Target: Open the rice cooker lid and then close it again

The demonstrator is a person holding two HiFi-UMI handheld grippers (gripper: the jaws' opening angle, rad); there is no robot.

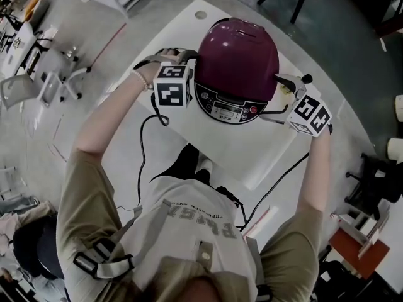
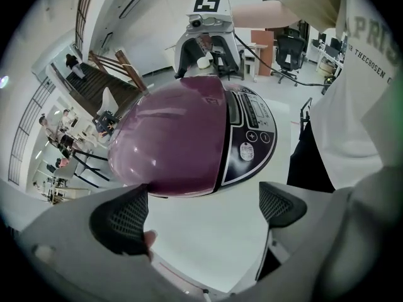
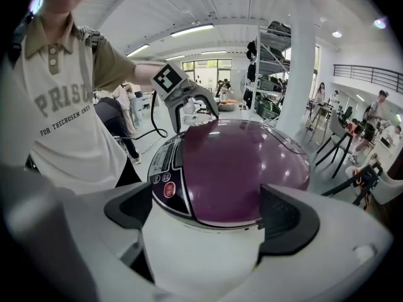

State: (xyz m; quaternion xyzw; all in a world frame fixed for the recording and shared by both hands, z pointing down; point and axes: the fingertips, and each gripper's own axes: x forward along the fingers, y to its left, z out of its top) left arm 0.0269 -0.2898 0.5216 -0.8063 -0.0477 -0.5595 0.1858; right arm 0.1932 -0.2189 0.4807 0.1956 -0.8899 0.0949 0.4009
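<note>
- I read "FOR THECHOSEN ONE" beneath the large letters "PRIS" on the person's shirt (image 3: pixel 60 115).
- On the rice cooker (image 2: pixel 170 143) control panel (image 2: pixel 250 121) I make out plus and minus signs; the other print is too small for me.

light: dim head view, bright indoor | fisheye edges | glare: rice cooker lid (image 3: pixel 242 168)

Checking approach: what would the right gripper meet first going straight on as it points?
Probably the side of the glossy purple domed rice cooker; the open right gripper faces it.
</note>
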